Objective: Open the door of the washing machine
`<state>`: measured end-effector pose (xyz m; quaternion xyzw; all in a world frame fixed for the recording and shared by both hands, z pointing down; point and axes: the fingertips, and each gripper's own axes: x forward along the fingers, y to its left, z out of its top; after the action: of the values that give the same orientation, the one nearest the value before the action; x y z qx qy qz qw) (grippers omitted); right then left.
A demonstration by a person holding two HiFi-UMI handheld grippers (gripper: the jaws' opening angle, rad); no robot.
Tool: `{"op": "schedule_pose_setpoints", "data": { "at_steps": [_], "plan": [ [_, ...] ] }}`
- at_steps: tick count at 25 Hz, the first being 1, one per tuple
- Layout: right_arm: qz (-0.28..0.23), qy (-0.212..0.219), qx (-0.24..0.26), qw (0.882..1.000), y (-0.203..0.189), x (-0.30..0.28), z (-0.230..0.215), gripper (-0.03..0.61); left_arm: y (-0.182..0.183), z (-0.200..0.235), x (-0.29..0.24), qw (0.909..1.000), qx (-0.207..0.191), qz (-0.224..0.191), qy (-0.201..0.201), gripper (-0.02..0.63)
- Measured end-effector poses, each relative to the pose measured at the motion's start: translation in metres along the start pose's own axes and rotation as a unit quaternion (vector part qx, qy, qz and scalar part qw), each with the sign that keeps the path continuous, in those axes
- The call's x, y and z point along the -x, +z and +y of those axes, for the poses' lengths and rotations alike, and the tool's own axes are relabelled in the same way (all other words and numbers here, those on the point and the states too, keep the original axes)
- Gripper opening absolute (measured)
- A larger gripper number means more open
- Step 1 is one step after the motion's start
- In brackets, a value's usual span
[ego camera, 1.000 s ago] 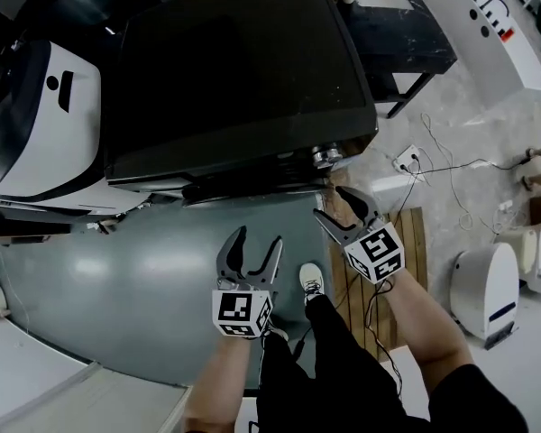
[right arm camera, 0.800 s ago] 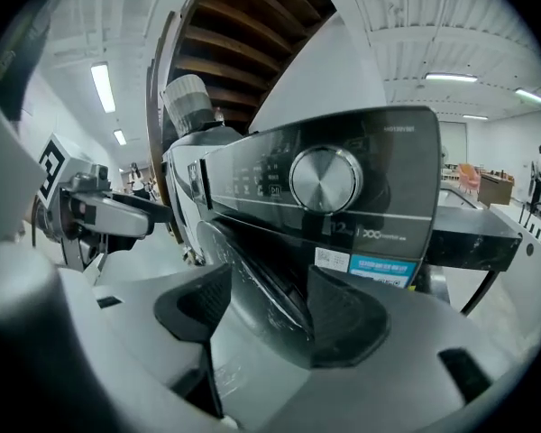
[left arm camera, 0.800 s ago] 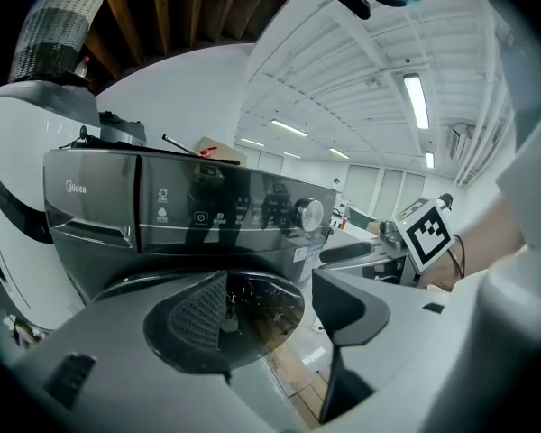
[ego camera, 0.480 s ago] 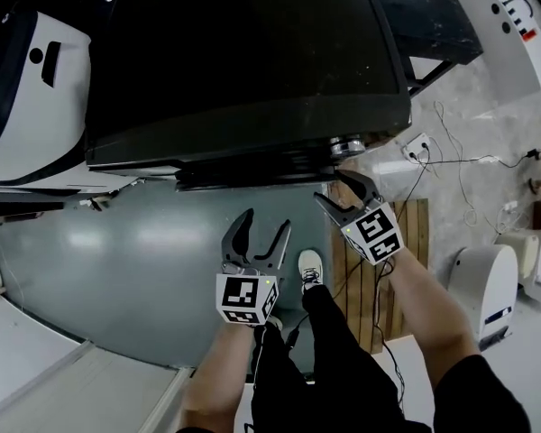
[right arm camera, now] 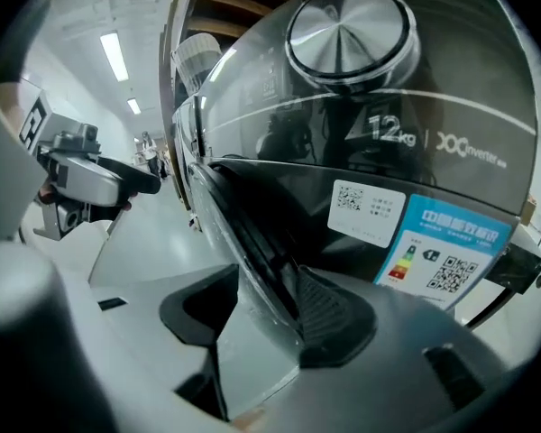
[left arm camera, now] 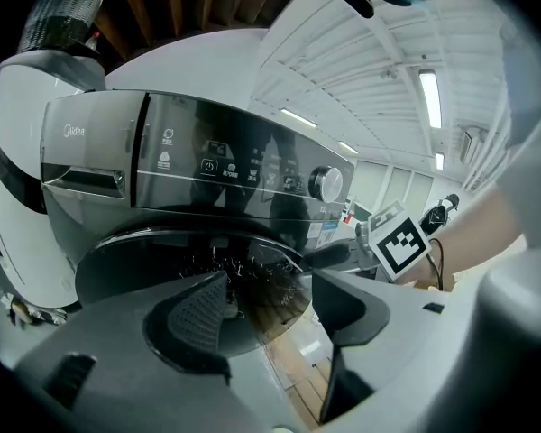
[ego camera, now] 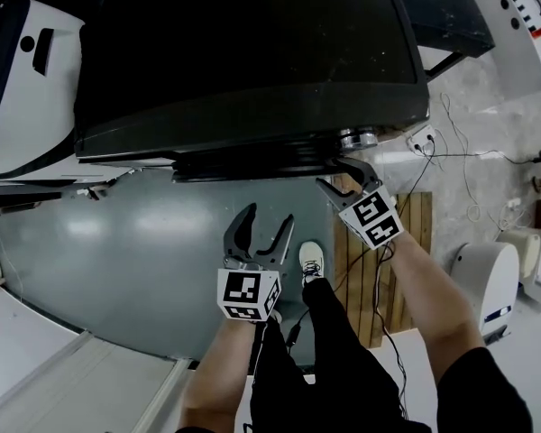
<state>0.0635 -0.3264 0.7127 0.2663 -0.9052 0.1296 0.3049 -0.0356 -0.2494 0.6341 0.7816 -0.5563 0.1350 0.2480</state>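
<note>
Shoe (ego camera: 311, 278), white, below a dark trouser leg, stands nearest the camera on the grey floor (ego camera: 126, 251), beside wooden slats (ego camera: 406, 219). Just ahead of it the left gripper (ego camera: 266, 216) hovers over the floor, short of the machine, its jaws spread and holding nothing; its own view (left arm camera: 270, 287) looks between them at the round dark glass door (left arm camera: 207, 251). Farther forward and to the right, the right gripper (ego camera: 335, 175) reaches the door (ego camera: 252, 162) at the machine's right front corner, jaws apart. In the right gripper view (right arm camera: 266, 305) the door's rim (right arm camera: 243, 233) passes between the two jaws, lying close against the ribbed right pad and clear of the left one. Whether the door has left the front panel cannot be told. Above it sit the metal knob (right arm camera: 347, 25), a white code label (right arm camera: 365, 213) and a blue energy label (right arm camera: 455, 246). Behind all this, the black washing machine (ego camera: 252, 52) fills the top of the head view.
</note>
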Motion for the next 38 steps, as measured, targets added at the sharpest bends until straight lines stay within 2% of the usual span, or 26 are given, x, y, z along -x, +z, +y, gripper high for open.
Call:
{"op": "schedule_pose_setpoints", "data": {
  "at_steps": [2, 16, 24, 31, 34, 38],
  "plan": [
    [0.003, -0.006, 0.000, 1.000, 0.000, -0.001, 0.001, 0.192, -0.001, 0.002, 0.000, 1.0000, 0.003, 0.001, 0.002, 0.295],
    [-0.003, -0.015, -0.027, 1.000, -0.015, 0.013, 0.022, 0.178, -0.014, -0.001, 0.006, 0.9997, 0.021, -0.001, 0.012, 0.293],
    [0.002, -0.025, -0.066, 0.998, -0.032, 0.029, 0.056, 0.170, -0.032, -0.014, 0.027, 0.9996, 0.025, 0.012, -0.009, 0.295],
    [0.006, -0.028, -0.088, 0.996, -0.047, 0.042, 0.090, 0.161, -0.047, -0.015, 0.048, 0.9993, 0.031, 0.018, -0.009, 0.295],
    [0.007, -0.021, -0.093, 0.995, -0.050, 0.049, 0.105, 0.153, -0.054, -0.017, 0.055, 0.9988, 0.043, 0.020, -0.009, 0.295],
    [-0.022, -0.001, -0.097, 0.995, -0.040, 0.067, 0.125, 0.155, -0.060, -0.019, 0.063, 0.9984, 0.052, 0.019, -0.009, 0.295]
  ]
}}
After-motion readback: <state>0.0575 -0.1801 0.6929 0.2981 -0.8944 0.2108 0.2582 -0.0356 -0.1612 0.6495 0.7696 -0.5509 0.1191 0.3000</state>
